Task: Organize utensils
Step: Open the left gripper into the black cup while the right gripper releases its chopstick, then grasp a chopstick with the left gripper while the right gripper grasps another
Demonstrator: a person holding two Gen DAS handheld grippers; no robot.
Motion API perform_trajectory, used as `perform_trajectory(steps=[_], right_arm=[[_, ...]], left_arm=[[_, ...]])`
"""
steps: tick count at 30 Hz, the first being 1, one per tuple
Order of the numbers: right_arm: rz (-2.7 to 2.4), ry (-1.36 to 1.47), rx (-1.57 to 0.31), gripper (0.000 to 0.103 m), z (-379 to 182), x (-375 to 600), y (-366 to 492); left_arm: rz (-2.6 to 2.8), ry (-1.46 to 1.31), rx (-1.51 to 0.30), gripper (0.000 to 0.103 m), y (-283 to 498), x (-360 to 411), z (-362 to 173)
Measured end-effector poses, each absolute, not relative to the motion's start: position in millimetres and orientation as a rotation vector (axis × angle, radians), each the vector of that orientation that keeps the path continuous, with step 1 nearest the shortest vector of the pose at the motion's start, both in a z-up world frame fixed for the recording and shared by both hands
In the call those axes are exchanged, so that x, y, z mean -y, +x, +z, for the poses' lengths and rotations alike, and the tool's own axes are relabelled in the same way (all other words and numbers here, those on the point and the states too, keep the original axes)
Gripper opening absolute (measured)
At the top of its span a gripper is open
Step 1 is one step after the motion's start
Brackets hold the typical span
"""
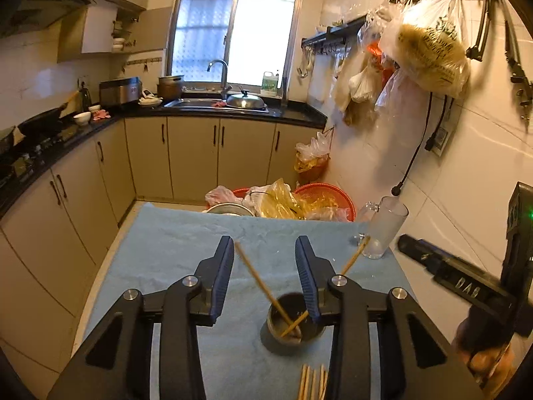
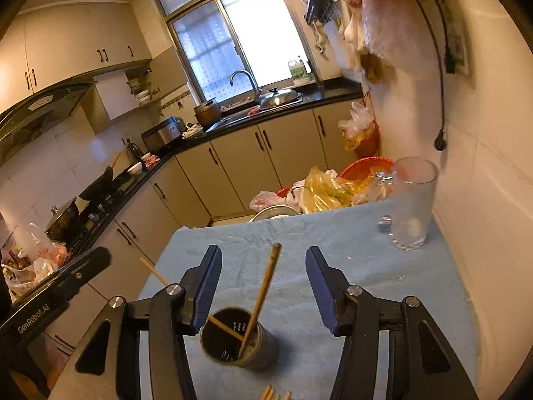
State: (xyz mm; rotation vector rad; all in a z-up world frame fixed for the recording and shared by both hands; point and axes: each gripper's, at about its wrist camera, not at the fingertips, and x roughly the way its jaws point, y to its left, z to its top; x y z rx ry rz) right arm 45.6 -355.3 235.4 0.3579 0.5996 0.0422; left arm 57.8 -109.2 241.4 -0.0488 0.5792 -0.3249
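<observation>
A dark metal utensil cup (image 1: 293,325) (image 2: 238,341) stands on the blue towel (image 1: 173,250) (image 2: 366,283). Two wooden chopsticks (image 1: 260,281) (image 2: 261,300) lean in it, crossed, one to the left and one to the right. Several more chopsticks (image 1: 313,383) (image 2: 274,393) lie on the towel just in front of the cup. My left gripper (image 1: 265,273) is open and empty above the cup. My right gripper (image 2: 263,286) is open and empty above the cup. The right gripper's body (image 1: 466,283) shows at the right of the left wrist view.
A clear glass mug (image 1: 383,230) (image 2: 411,203) stands at the towel's far right by the tiled wall. Red baskets with plastic bags (image 1: 299,200) (image 2: 333,186) sit beyond the table's far edge. Kitchen counters and cabinets (image 1: 200,153) run left and behind.
</observation>
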Motion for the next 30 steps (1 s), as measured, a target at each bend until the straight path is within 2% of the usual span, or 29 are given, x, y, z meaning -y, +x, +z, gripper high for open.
perform_trajectory(steps=[5,7,12,16,21,23,24,25,27,30], right_arm=[[0.026,0.342,-0.659,0.065,232,370,-2],[0.03,0.342,-0.739,0.066,212,375,-24],[0.071,0.354,-0.978,0.066,127,375,-67],[0.111,0.382,-1.099,0.051,68,370,-92],[0.133,0.437,-1.113,0.051,39,371,-108],[0.127,0.437,-1.098,0.051,38,371,-108],[0.126,0.438,-1.094,0.051,38,372,-106],[0.126,0.44,-1.093,0.051,40,370,-104],[0.129,0.437,-1.088,0.051,40,366,-99],[0.127,0.412,-1.082,0.051,39,356,-89]], left_arm=[[-0.322,-0.033,-0.566,0.049,2,83,231],[-0.337,-0.024,-0.588,0.054,-20,79,212],[-0.424,0.062,-0.758,0.054,-59,91,129],[-0.496,0.137,-0.897,0.054,-75,115,67],[-0.556,0.356,-0.928,0.054,-89,156,22],[-0.525,0.418,-0.919,0.045,-86,166,15],[-0.513,0.425,-0.929,0.025,-82,169,14],[-0.506,0.412,-0.954,0.018,-78,169,12],[-0.483,0.344,-0.975,0.016,-68,160,14],[-0.434,0.271,-1.001,0.008,-52,146,14]])
